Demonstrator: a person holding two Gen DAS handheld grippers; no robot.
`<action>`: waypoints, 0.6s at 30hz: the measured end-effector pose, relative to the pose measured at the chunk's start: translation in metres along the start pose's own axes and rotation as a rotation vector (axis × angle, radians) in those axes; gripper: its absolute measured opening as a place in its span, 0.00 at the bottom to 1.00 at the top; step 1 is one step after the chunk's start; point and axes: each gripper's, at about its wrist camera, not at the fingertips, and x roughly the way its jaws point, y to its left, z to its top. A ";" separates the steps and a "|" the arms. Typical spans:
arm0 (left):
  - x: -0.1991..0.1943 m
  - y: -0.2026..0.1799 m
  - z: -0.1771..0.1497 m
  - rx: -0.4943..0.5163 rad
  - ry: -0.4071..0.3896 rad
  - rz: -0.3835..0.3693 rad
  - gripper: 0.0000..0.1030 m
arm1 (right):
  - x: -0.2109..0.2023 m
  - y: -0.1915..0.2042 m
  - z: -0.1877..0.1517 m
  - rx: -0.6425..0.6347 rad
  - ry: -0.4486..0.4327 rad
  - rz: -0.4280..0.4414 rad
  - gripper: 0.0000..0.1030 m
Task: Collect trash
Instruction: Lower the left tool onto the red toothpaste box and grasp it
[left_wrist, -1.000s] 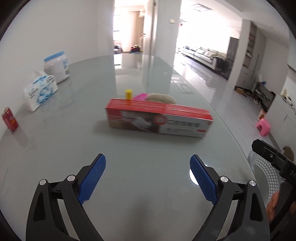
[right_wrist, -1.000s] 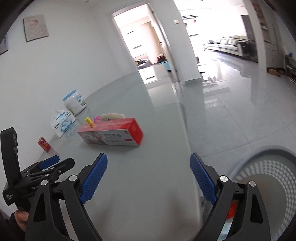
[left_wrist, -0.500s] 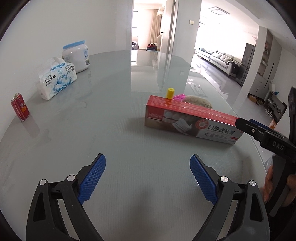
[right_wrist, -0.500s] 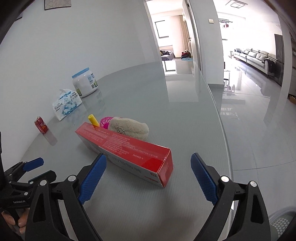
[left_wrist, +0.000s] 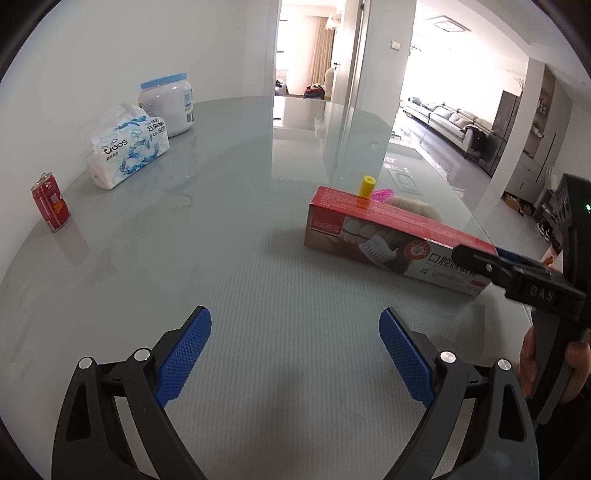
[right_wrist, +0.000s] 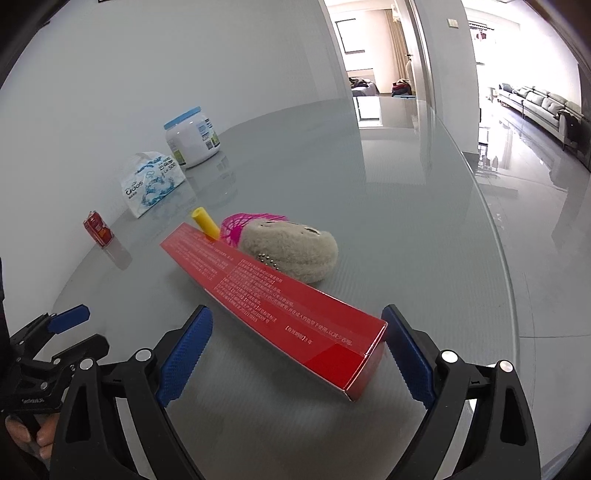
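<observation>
While nothing looks collected yet, the right gripper (right_wrist: 295, 354) sits wide open and empty around the near end of the red toothpaste box (right_wrist: 273, 306), not clamped; the left gripper (left_wrist: 295, 358) is also wide open and empty, over bare glass table (left_wrist: 258, 369). Count: one toothpaste box mid-table, one yellow tube (right_wrist: 205, 222), one pink net (right_wrist: 236, 226), one plush pouch (right_wrist: 291, 249), one red can (left_wrist: 50, 206), one tissue pack (left_wrist: 129, 147), one white jar (left_wrist: 168, 103).

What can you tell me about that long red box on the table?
The long red box is a slim cardboard toothpaste carton: red top with small white print, a side picturing teeth and a brush. It looks closed and lies flat on the glossy grey table. A fuzzy beige pouch sits right behind it. Its near end lies between the open right gripper fingers, ungripped.
</observation>
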 end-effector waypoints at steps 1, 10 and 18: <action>-0.001 0.001 0.000 -0.004 -0.002 0.001 0.88 | -0.002 0.004 -0.003 -0.002 0.002 0.010 0.86; -0.016 0.021 0.007 -0.060 -0.032 0.031 0.88 | -0.019 0.059 -0.037 -0.039 0.020 0.151 0.86; -0.035 0.049 0.015 -0.112 -0.067 0.085 0.88 | -0.014 0.112 -0.048 -0.080 0.044 0.271 0.86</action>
